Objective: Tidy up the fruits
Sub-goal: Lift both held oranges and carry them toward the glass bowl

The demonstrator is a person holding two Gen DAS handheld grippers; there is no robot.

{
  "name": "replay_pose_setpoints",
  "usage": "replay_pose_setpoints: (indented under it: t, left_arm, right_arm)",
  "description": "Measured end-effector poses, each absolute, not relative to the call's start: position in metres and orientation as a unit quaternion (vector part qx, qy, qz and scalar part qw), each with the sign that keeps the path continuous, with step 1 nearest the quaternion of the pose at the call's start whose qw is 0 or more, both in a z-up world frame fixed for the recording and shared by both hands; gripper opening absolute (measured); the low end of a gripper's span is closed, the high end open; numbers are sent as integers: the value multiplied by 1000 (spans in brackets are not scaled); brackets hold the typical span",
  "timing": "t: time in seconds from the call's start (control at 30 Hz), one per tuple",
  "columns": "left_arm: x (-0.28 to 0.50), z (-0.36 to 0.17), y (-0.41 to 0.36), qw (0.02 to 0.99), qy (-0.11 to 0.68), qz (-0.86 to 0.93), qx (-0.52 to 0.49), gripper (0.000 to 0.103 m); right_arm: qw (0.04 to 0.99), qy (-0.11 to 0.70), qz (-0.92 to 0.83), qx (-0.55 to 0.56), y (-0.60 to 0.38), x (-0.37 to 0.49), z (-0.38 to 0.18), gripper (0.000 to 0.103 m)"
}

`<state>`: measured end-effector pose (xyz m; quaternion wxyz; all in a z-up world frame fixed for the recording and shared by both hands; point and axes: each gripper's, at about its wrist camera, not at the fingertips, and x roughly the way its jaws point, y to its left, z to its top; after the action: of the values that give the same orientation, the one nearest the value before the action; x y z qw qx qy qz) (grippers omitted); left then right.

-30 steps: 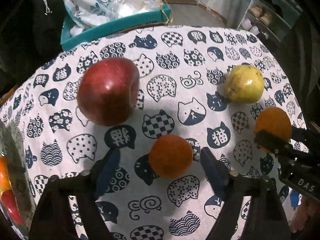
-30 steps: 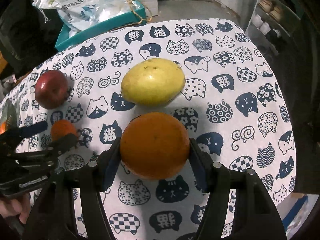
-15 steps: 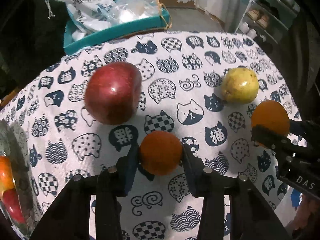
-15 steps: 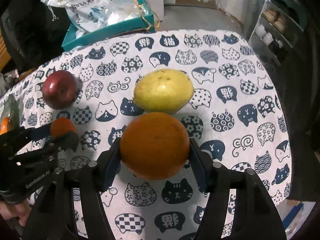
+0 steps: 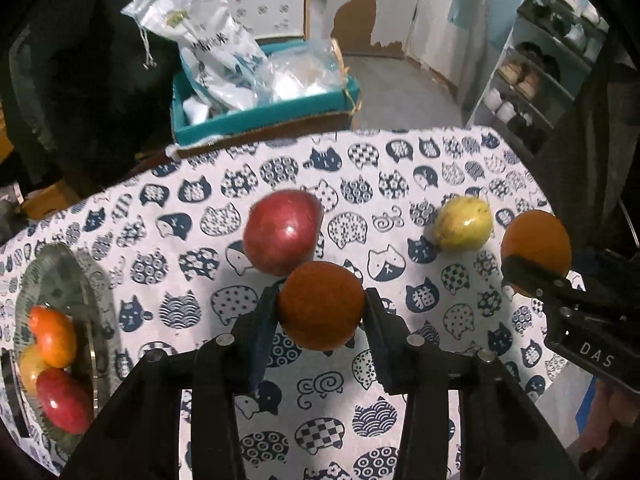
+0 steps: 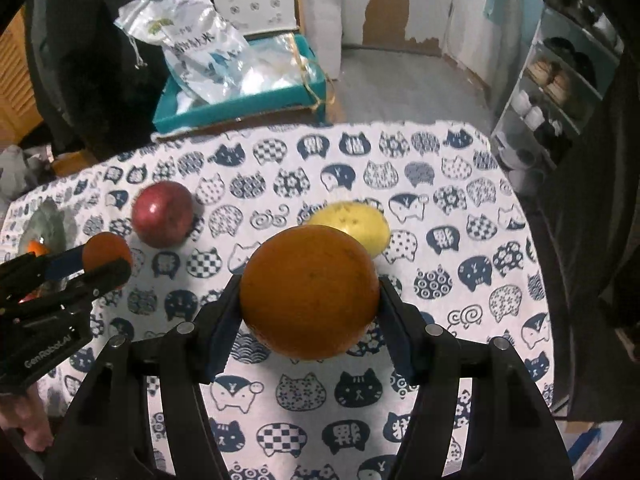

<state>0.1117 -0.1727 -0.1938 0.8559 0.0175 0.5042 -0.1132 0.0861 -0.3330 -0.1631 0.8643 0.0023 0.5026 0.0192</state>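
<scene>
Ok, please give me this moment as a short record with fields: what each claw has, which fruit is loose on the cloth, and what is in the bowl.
left claw: shut on small orange
right claw: shut on big orange
loose on tablecloth: red apple, yellow-green fruit
glass bowl: several orange and red fruits, at the left edge
beyond the table: teal box with plastic bags
</scene>
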Motion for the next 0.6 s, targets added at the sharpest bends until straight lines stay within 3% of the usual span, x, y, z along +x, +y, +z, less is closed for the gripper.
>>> replay_pose_setpoints:
  t: [0.6]
  left_arm:
    - [78,-106,-143,900,420,-120,0,43]
  right_arm:
    - [897,438,57,-17,-299,68,-90,64]
